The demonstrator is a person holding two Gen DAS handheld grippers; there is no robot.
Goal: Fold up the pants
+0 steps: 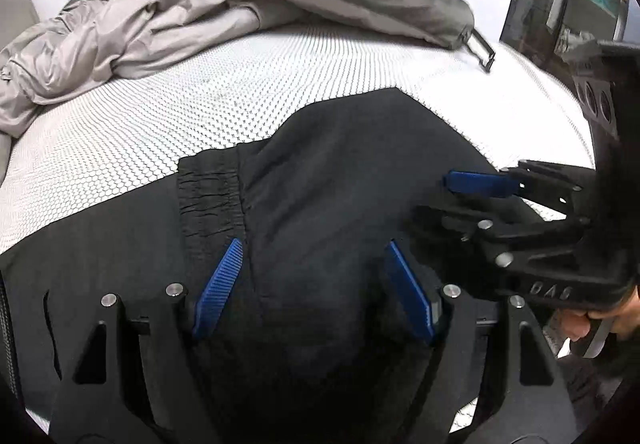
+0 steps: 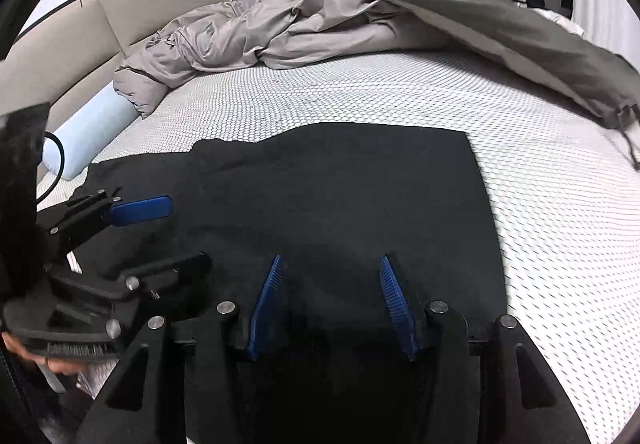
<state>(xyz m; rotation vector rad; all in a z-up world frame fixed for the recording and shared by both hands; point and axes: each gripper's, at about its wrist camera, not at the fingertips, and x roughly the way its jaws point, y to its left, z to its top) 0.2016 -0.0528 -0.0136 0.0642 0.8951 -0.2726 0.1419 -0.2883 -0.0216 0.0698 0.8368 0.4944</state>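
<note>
While the black pants [image 2: 340,196] lay spread flat on the white dotted mattress [image 2: 540,224], both grippers hung just above them. The pants were folded over, with a straight edge on the side away from the person, and a crinkly stretchy band [image 1: 212,192] showed near the left gripper [image 1: 316,284]. That gripper's blue pads [image 1: 218,288] stood wide apart over the dark cloth and pinched nothing. The right gripper [image 2: 332,304] was beside it, over the pants too. Its pads were also apart, with only flat cloth below them, so it held nothing. A bit of a hand [image 1: 600,318] showed on its handle.

Past the pants, farther from the person, bare mattress came first. Beyond that sat a heap of light grey bedding [image 2: 248,40], all bunched up. A darker grey cover [image 2: 500,32] lay draped over that heap and ran down toward the mattress edge. To the left of the pants, a pale blue roll [image 2: 92,136] rested against a beige headboard [image 2: 68,40].
</note>
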